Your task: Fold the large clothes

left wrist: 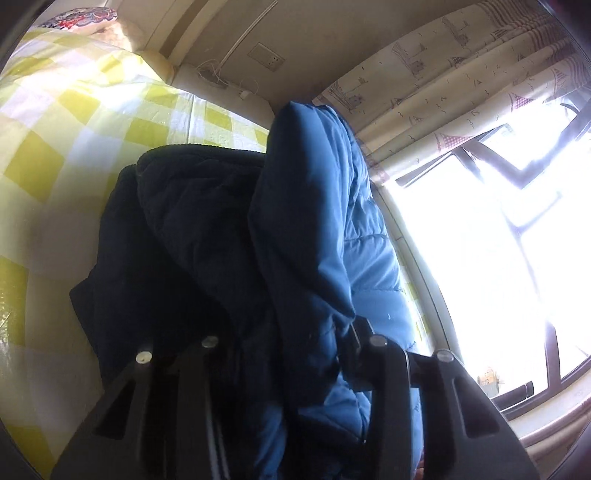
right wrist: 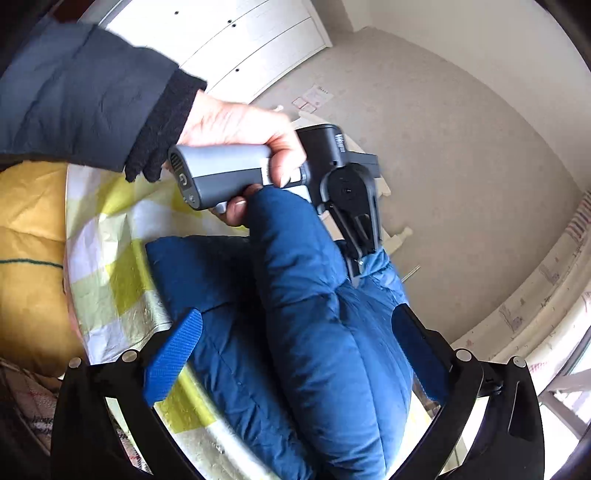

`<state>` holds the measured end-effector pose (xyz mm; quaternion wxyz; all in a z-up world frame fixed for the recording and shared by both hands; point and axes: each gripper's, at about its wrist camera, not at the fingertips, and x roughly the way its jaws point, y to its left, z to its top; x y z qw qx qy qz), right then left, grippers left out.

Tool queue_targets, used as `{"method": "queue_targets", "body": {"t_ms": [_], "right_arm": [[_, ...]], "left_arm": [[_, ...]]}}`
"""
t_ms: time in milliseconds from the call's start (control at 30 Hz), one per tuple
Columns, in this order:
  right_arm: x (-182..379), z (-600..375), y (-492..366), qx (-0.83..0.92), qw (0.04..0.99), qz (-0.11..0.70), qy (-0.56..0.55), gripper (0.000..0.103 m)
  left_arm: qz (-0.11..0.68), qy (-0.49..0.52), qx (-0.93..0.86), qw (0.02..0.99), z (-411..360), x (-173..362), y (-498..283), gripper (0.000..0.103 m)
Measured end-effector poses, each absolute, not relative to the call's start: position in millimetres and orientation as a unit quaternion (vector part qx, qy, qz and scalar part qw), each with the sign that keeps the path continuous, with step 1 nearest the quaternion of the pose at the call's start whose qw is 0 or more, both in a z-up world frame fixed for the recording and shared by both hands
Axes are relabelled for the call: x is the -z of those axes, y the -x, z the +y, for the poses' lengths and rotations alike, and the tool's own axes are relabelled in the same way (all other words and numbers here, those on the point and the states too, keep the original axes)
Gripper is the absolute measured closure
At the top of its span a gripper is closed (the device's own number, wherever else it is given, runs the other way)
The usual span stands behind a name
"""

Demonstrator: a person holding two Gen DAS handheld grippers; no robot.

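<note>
A blue puffer jacket [right wrist: 325, 332] with a dark lining [left wrist: 192, 229] lies bunched on a bed with a yellow-and-white checked sheet [right wrist: 110, 251]. In the right wrist view a person's hand [right wrist: 240, 125] holds my left gripper [right wrist: 360, 267], whose fingers are shut on a fold of the jacket at its far edge. In the left wrist view the jacket [left wrist: 314, 184] rises in a ridge right in front of the camera and hides the fingertips. My right gripper [right wrist: 297, 314] stands wide open, its blue pads [right wrist: 173, 354] on either side of the jacket's padded ridge without squeezing it.
The checked sheet [left wrist: 74, 110] spreads left toward pillows [left wrist: 85, 16]. A bright window [left wrist: 498, 240] and patterned curtain [left wrist: 443, 74] are on the right. An orange-yellow cushion [right wrist: 29, 221] lies left of the bed, with bare floor [right wrist: 461, 147] and a white wardrobe [right wrist: 240, 37] beyond.
</note>
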<state>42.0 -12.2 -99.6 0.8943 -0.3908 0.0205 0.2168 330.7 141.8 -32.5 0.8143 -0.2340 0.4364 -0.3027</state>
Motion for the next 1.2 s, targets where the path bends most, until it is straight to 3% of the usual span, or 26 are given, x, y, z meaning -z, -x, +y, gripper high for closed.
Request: {"method": "queue_targets", "body": {"t_ms": [67, 167, 267, 400, 500, 633, 733, 867, 933, 1067, 1200], "right_arm": [[86.6, -58.9, -40.6, -0.214, 0.928, 0.047, 0.301, 0.005], [86.7, -138.8, -68.7, -0.235, 0.95, 0.164, 0.119, 0.005], [104.2, -176.9, -86.7, -0.212, 0.949, 0.232, 0.036, 0.005], [121.8, -167.0, -98.8, -0.202, 0.943, 0.262, 0.047, 0.005], [127.2, -160.3, -116.2, -0.164, 0.946, 0.275, 0.056, 0.005], [141.7, -146.6, -132.3, -0.138, 0.938, 0.307, 0.084, 0.006], [143.4, -146.2, -132.6, -0.136, 0.937, 0.31, 0.09, 0.007], [145.6, -147.5, -134.3, -0.14, 0.935, 0.315, 0.08, 0.007], [144.4, -146.4, -138.0, -0.143, 0.935, 0.314, 0.085, 0.007], [136.8, -148.1, -136.5, -0.158, 0.928, 0.326, 0.083, 0.007], [113.7, -154.5, -88.9, -0.232, 0.939, 0.246, 0.068, 0.007]], "left_arm": [[0.429, 0.232, 0.302, 0.819, 143.3, 35.1, -328.2, 0.069], [0.422, 0.246, 0.305, 0.817, 143.3, 39.4, -325.0, 0.07], [0.42, 0.244, 0.302, 0.82, 146.0, 40.7, -318.5, 0.07], [0.419, 0.236, 0.296, 0.825, 145.4, 39.3, -296.0, 0.071], [0.405, 0.224, 0.286, 0.839, 150.5, 30.2, -271.7, 0.078], [0.331, 0.148, 0.281, 0.889, 133.5, -24.7, -219.6, 0.085], [0.288, 0.146, 0.306, 0.896, 147.6, -45.0, -193.7, 0.085], [0.363, 0.191, 0.259, 0.874, 188.6, 32.1, -230.9, 0.083], [0.357, 0.254, 0.286, 0.852, 209.1, 65.2, -237.7, 0.078], [0.347, 0.219, 0.264, 0.873, 200.6, 55.3, -228.0, 0.076], [0.349, 0.197, 0.257, 0.879, 197.6, 51.1, -222.6, 0.072]]}}
